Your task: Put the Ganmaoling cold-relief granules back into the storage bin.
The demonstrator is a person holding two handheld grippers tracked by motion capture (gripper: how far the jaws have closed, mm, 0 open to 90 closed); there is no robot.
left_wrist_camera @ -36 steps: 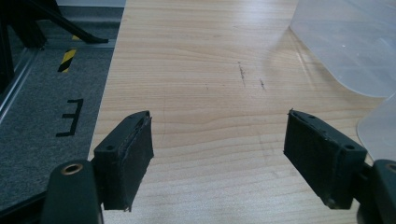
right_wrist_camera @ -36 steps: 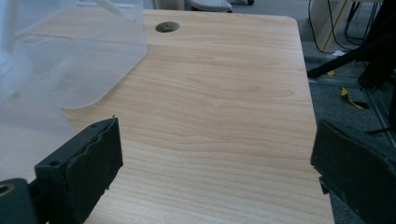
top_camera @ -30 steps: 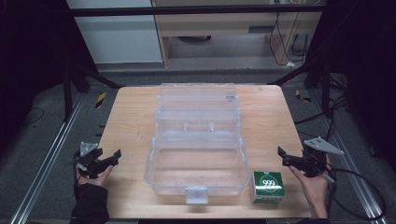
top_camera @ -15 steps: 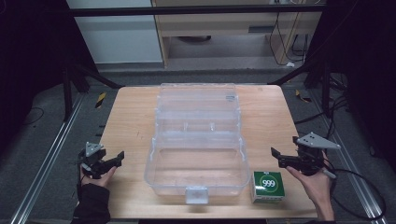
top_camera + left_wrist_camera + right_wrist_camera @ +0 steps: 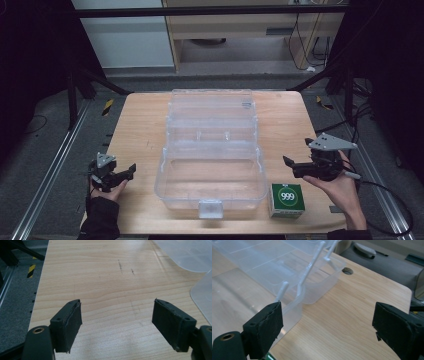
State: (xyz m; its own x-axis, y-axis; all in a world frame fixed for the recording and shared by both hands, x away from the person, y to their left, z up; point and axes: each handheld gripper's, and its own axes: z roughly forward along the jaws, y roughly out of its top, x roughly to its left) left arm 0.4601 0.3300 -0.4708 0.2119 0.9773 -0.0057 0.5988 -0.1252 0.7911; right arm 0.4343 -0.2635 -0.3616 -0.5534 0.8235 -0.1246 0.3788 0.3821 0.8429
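The right gripper hovers, fingers apart and empty after just opening slightly, at one o'clock of the green box; the left gripper gapes wide over the tabletop.

Open plastic case mid-table; small box just right of its front corner; claws at either side, left, right.

Overhead forward-down view; two close tool-mounted views sharing the table.
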